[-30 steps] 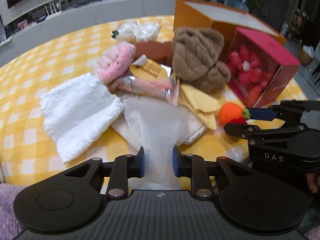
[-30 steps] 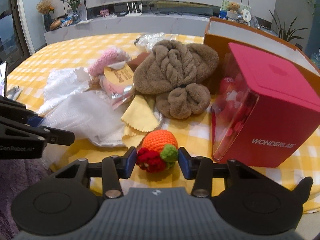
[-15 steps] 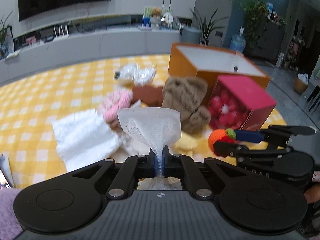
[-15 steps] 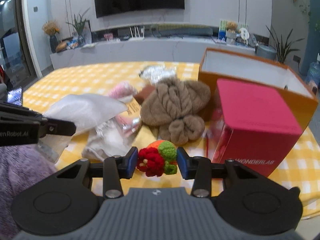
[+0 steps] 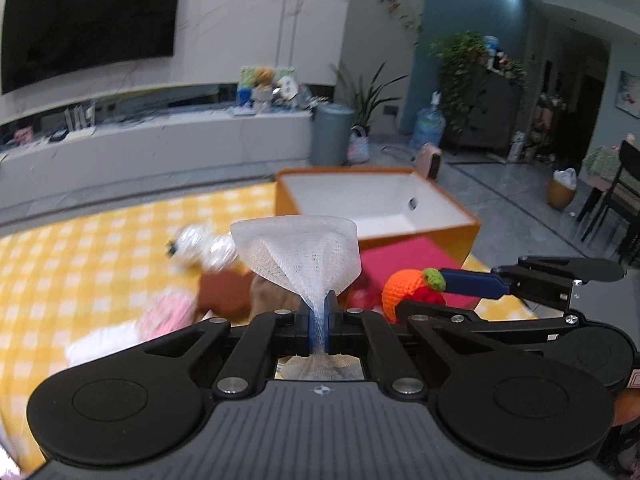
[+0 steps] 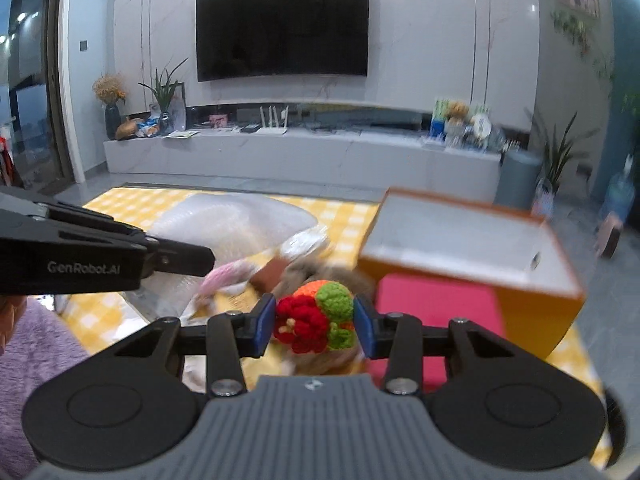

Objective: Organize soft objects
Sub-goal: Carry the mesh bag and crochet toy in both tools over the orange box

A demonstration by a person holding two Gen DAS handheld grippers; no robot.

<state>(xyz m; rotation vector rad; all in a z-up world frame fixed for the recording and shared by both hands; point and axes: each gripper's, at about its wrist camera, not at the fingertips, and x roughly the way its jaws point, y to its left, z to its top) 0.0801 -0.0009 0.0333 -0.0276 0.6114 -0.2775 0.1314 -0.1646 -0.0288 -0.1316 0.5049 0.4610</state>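
My left gripper (image 5: 319, 322) is shut on a white mesh cloth (image 5: 298, 254), which fans out above the pads, lifted off the table. My right gripper (image 6: 315, 322) is shut on a crocheted fruit toy (image 6: 316, 318) of orange, red and green yarn. In the left wrist view the right gripper (image 5: 424, 292) shows at the right with that crocheted fruit toy (image 5: 402, 286). In the right wrist view the left gripper (image 6: 200, 258) reaches in from the left with the white mesh cloth (image 6: 232, 222). Beyond both stands an open orange box (image 5: 464, 232) with a white, bare inside.
On the yellow checked tablecloth (image 5: 80, 260) lie a pink knit piece (image 5: 166, 314), a brown plush (image 6: 308, 270), a brown item (image 5: 222, 290), a clear wrapped packet (image 5: 200, 246) and a white cloth (image 5: 104, 346). A red box (image 6: 436, 304) stands against the orange box (image 6: 520, 308).
Both grippers rose off the table, carrying the mesh cloth and the crocheted fruit. The left jaws went from loosely around the cloth to pinched tight. Both views tilted up toward the room.
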